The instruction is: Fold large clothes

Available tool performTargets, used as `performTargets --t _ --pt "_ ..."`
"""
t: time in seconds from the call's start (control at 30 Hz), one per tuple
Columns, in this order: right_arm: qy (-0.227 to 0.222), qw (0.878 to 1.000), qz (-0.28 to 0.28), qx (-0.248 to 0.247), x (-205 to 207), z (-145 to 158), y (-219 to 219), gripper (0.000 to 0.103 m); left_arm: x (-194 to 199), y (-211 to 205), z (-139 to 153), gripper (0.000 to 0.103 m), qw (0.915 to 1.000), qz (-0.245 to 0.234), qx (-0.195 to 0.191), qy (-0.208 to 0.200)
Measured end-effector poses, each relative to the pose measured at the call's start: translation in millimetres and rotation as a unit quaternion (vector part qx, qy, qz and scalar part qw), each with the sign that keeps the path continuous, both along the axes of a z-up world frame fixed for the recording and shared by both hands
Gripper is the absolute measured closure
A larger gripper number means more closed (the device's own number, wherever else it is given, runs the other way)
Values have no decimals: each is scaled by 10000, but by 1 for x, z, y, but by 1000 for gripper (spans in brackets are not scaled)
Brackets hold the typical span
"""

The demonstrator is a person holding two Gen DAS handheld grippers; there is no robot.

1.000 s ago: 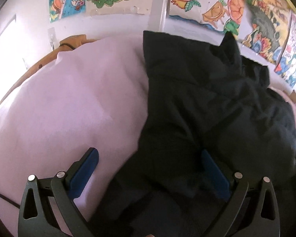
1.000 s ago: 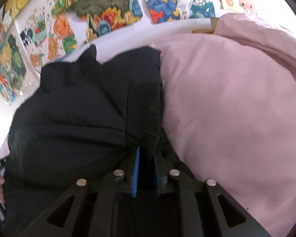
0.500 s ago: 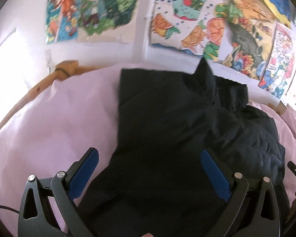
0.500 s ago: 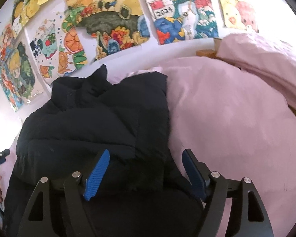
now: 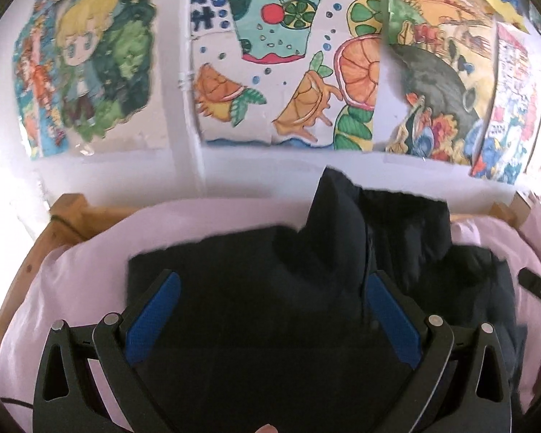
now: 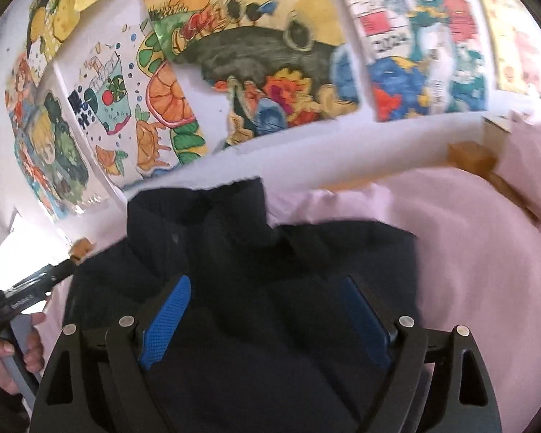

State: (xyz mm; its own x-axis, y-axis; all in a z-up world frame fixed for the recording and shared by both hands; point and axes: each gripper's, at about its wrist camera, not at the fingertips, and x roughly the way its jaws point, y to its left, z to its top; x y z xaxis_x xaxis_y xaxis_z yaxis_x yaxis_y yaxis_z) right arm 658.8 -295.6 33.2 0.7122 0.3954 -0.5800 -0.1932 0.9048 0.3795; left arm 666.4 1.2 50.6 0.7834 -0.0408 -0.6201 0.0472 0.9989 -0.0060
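A black padded jacket point(image 5: 270, 306) lies folded on the pink bed sheet point(image 5: 82, 281), its collar point(image 5: 339, 202) standing up at the far end. My left gripper point(image 5: 270, 288) is open and empty, raised above the jacket's near part. The jacket also shows in the right wrist view point(image 6: 270, 288), with its collar point(image 6: 198, 209) toward the wall. My right gripper point(image 6: 266, 292) is open and empty above it. The tip of the right gripper shows at the right edge of the left wrist view point(image 5: 537, 288). The left gripper and the hand holding it show at the left edge of the right wrist view point(image 6: 14, 306).
A wooden bed frame point(image 5: 64, 216) runs along the sheet's far left edge. A white wall with several colourful drawings point(image 5: 281, 54) stands right behind the bed. A pink pillow or bunched sheet point(image 6: 530, 151) lies at the far right.
My right gripper opened and let go of the jacket edge. Both grippers lifted up and back, and both views tilted up toward the wall.
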Motion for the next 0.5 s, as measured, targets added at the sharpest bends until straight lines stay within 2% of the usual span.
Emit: performTargets --t 0.17,0.23,0.3,0.37,0.43,0.47,0.5 --pt "151 9986 -74 511 27 -24 17 17 35 -19 9 1 9994 -302 115 -85" --pt "25 9982 -123 581 36 -33 20 17 49 -26 9 1 9989 -387 227 -115" --pt "-189 9973 -122 695 47 -36 21 17 63 -32 6 3 9989 -246 382 -108" --pt "-426 9969 -219 625 58 -35 25 17 73 -31 2 7 9994 -104 322 -34" --pt "-571 9965 -197 582 72 -35 32 18 84 -27 -5 23 9997 6 235 80" --pt "-581 9968 -202 515 77 -36 36 20 89 -22 -10 40 9998 78 139 152" --pt "-599 9971 -161 431 84 -38 41 32 92 -19 -14 58 9997 95 11 243"
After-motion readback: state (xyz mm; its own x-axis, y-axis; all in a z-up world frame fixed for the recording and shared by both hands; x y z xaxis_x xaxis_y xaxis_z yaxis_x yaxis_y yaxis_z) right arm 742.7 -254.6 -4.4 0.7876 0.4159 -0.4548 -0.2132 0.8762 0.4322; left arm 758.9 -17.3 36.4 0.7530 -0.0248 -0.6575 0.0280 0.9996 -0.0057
